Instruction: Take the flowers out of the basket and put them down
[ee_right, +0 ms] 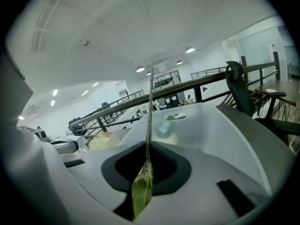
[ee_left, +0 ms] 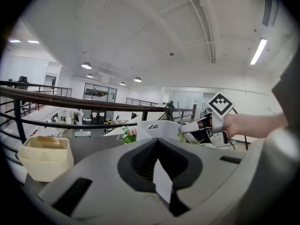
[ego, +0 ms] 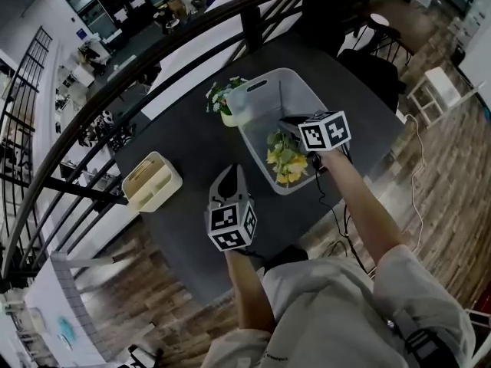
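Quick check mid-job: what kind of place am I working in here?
Likely a mezzanine in an open-plan office: a dark railing runs past the table, desks and shelving show on the floor below it, and a strip light sits on a high white ceiling.

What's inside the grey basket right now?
Yellow flowers with green leaves show at the near end of the basket, their stem clamped in the right gripper. The far end looks bare. The floor beneath the flowers is covered.

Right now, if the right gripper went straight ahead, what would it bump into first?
Most likely the far wall of the grey basket, below its handle slot. The right gripper pinches a flower stem. Depth is unclear.
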